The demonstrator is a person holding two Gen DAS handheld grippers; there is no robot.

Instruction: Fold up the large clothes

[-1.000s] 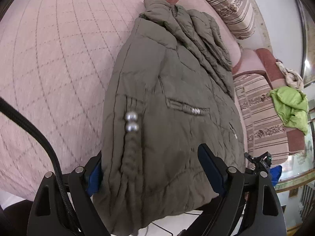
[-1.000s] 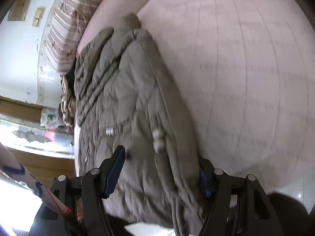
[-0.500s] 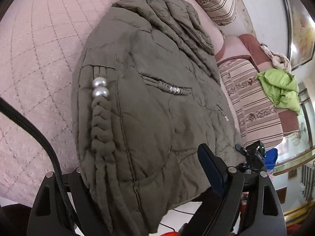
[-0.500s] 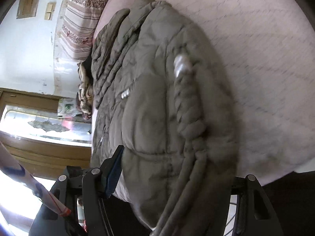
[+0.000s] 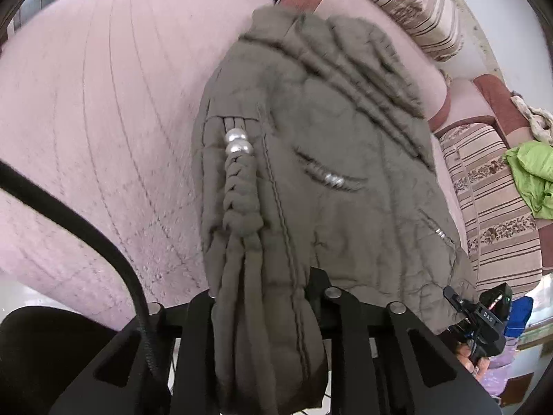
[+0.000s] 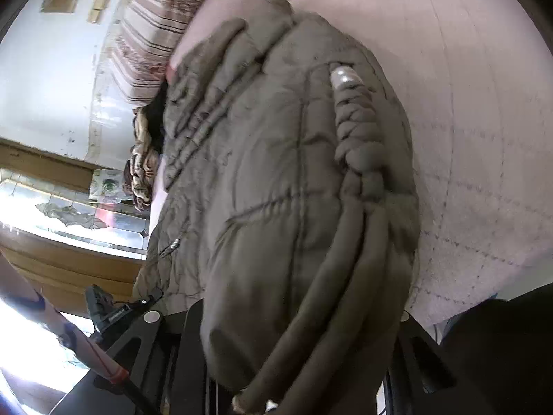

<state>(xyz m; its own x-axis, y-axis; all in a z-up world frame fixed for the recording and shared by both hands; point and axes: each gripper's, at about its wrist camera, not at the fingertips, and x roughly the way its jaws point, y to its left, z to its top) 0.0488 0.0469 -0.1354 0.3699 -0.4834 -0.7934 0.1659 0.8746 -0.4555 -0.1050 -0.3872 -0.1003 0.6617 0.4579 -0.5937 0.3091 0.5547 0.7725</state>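
Nearest the left wrist camera, the left gripper (image 5: 266, 297) was pinched on the hem of the olive padded jacket (image 5: 338, 159), with fabric bunched thick between its jaws and spilling toward the lens. In the right wrist view the right gripper (image 6: 297, 314) looked closed on the same hem end, though puffy cloth hid the fingertips, so the clamp there was a judgement. A braided cord (image 5: 242, 200) with two pearl beads (image 5: 236, 141) ran along the jacket's edge.

The jacket lay lengthwise on the pink quilted bedspread (image 5: 103, 121), collar end farthest away, near the striped cushions (image 5: 414, 3). Beyond, a green garment (image 5: 528, 176) sat on the striped sofa (image 5: 490, 207).

Handling guess: soft, bulky, fairly light, quilted fill springy so folds would puff back; shell probably a bit slippery. Best hold was likely deep on the hem corners or seams through several layers, not the loose cord, which could slide or tug the beads.
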